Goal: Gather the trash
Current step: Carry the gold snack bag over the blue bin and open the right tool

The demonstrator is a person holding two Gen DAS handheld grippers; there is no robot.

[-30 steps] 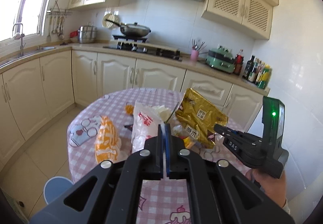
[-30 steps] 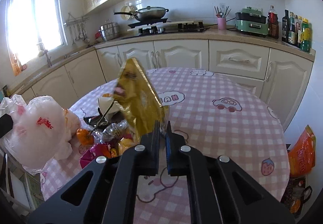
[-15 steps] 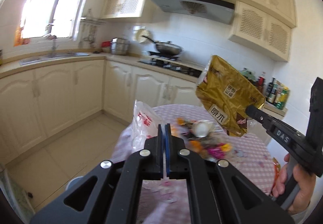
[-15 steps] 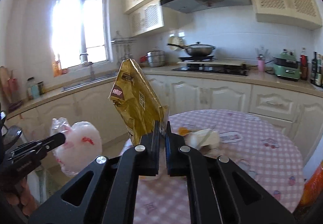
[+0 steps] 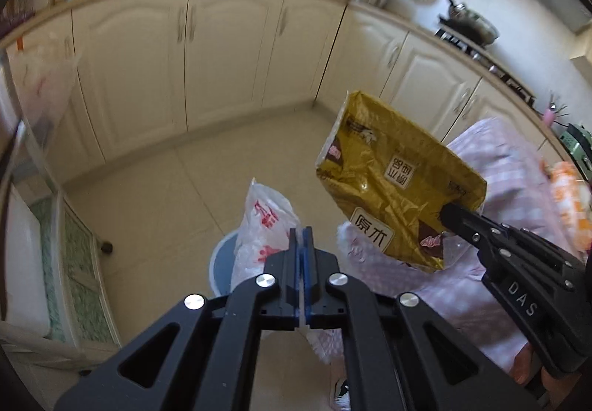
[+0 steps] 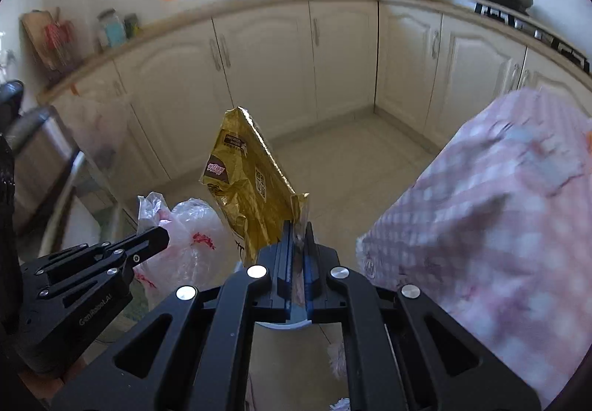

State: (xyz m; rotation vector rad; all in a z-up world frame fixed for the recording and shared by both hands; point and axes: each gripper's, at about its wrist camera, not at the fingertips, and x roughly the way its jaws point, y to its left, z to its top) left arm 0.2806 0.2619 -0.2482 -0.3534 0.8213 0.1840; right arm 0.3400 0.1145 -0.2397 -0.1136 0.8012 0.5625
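The left gripper (image 5: pixel 302 237) is holding its fingers pressed together on a crumpled white plastic bag with red print (image 5: pixel 263 230), which is hanging over a round blue-grey bin with a white rim (image 5: pixel 221 265) on the beige tiled floor (image 5: pixel 155 196). The right gripper (image 6: pixel 298 237) is pinching a corner of a shiny gold foil snack bag with dark labels (image 6: pixel 247 185), its fingers closed tight, and is carrying it in the air beside the table (image 6: pixel 492 211) draped in a pink checked cloth, near the white bag, with cream kitchen cabinets (image 6: pixel 281 56) lining the wall behind
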